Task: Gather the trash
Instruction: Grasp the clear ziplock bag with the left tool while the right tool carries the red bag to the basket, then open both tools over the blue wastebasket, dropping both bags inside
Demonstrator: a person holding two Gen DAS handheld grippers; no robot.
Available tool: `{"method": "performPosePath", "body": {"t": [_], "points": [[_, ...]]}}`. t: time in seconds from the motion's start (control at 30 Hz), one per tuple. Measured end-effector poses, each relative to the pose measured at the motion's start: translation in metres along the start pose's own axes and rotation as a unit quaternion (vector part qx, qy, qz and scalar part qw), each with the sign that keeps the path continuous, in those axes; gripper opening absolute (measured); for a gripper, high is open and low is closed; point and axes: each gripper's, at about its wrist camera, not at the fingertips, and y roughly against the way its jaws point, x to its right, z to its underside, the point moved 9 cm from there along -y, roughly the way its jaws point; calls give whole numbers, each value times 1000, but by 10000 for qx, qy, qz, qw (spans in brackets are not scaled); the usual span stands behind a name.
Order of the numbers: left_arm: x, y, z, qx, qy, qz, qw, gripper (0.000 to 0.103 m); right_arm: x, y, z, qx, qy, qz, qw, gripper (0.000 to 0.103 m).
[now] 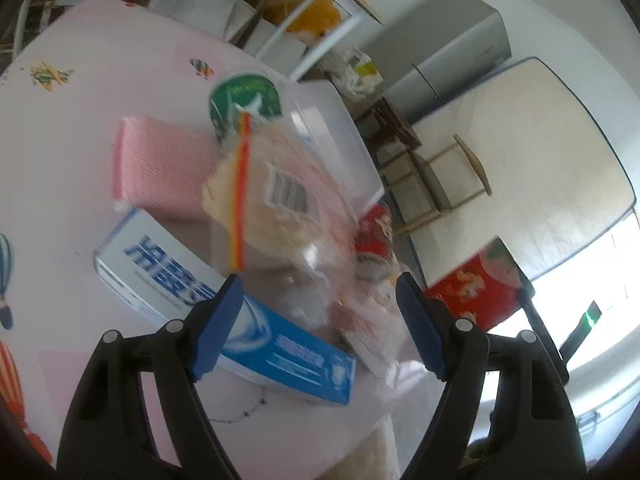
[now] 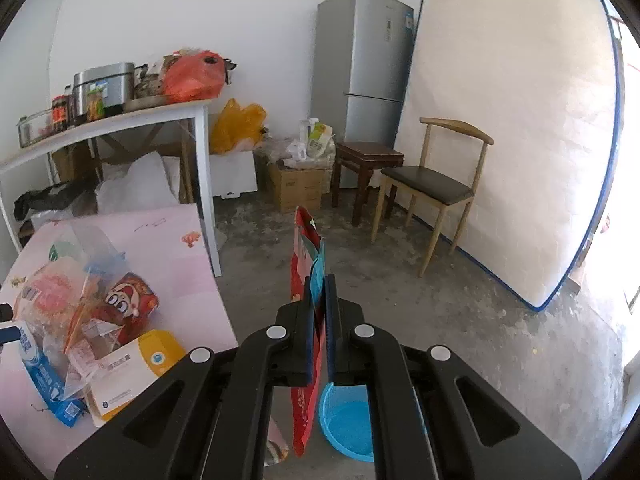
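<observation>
Most trash is uncollected: clear plastic bags, a toothpaste box and a yellow-white box lie heaped at nine o'clock on my pink table. My right gripper pinches a red wrapper over the blue basin; my left gripper gapes empty.

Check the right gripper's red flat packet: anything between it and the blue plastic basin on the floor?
Nothing visible. The right gripper is shut on the red flat packet, which hangs edge-on off the pink table's edge. The blue plastic basin sits on the bare concrete floor just below, partly hidden by the gripper body.
</observation>
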Motion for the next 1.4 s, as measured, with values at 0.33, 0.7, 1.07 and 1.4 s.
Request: {"method": "performPosePath", "body": {"t": [0.33, 0.7, 1.07, 1.4], "points": [[-38, -2, -35, 288, 358, -326, 9984, 74, 11, -1, 3, 42, -166, -117, 9998, 5], [-37, -13, -37, 64, 460, 38, 9989, 32, 13, 4, 4, 38, -196, -123, 9997, 5], [-1, 41, -45, 536, -187, 176, 9982, 10, 12, 20, 1, 163, -168, -34, 9997, 5], [67, 84, -70, 1062, -1124, 464, 9869, 9, 27, 35, -4, 330, -313, 60, 9989, 5]]}}
